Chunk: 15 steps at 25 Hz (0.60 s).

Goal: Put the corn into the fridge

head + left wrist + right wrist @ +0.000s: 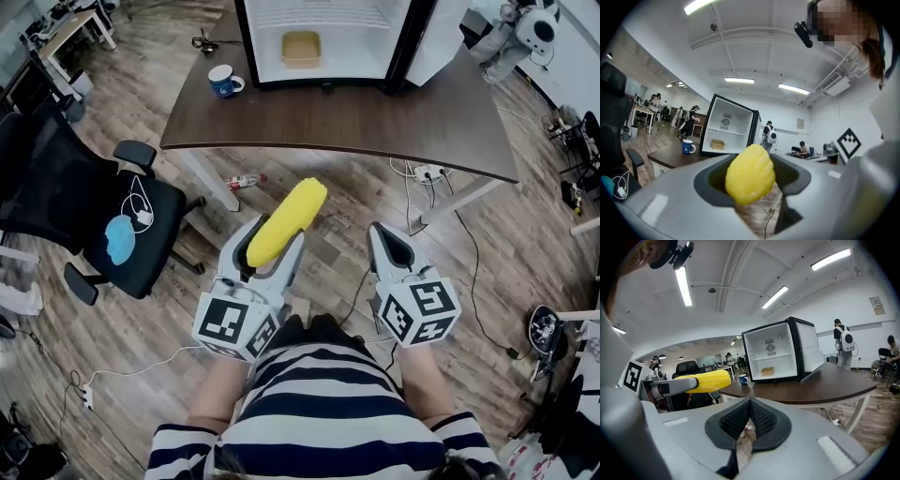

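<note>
A yellow corn cob (286, 222) sticks out forward from my left gripper (272, 246), which is shut on its lower half. In the left gripper view the corn (750, 174) fills the space between the jaws. My right gripper (392, 246) is shut and holds nothing; its pads (740, 420) meet. Both grippers are held over the floor, in front of the table. A small fridge (323, 42) stands open on the far side of the dark table (375, 117), with a tan tray (301, 49) on its floor. The same fridge (780, 357) shows in the right gripper view.
A blue mug (223, 82) stands on the table left of the fridge. A black office chair (89, 206) with a blue mask is at my left. Cables and a power strip (428, 173) lie on the wood floor under the table's right side.
</note>
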Each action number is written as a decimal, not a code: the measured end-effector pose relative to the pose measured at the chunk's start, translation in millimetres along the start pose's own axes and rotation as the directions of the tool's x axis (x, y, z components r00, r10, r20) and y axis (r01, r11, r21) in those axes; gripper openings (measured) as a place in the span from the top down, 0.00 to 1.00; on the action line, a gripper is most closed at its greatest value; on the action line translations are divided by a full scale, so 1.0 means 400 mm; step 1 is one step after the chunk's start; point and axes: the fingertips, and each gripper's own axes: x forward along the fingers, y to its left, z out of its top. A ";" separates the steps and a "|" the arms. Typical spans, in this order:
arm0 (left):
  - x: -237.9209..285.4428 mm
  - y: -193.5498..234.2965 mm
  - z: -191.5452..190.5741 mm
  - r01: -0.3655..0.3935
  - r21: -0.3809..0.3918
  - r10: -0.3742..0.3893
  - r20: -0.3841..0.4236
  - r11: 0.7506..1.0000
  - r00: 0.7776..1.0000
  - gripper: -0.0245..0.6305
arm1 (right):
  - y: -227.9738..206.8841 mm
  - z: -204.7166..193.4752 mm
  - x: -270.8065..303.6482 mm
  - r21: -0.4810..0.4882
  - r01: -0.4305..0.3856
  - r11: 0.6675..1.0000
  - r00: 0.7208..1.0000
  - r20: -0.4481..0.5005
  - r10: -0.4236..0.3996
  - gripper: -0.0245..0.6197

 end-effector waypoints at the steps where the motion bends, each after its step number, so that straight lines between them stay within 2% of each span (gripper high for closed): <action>1: 0.004 0.009 0.000 0.001 -0.002 -0.001 -0.002 1.000 1.000 0.96 | 0.003 0.002 0.012 -0.002 -0.002 1.000 1.000 -0.003 0.002 0.98; 15: 0.075 0.125 0.002 0.067 0.024 -0.066 -0.035 0.997 0.997 0.96 | 0.047 0.021 0.163 -0.019 0.000 1.000 1.000 -0.025 -0.001 0.98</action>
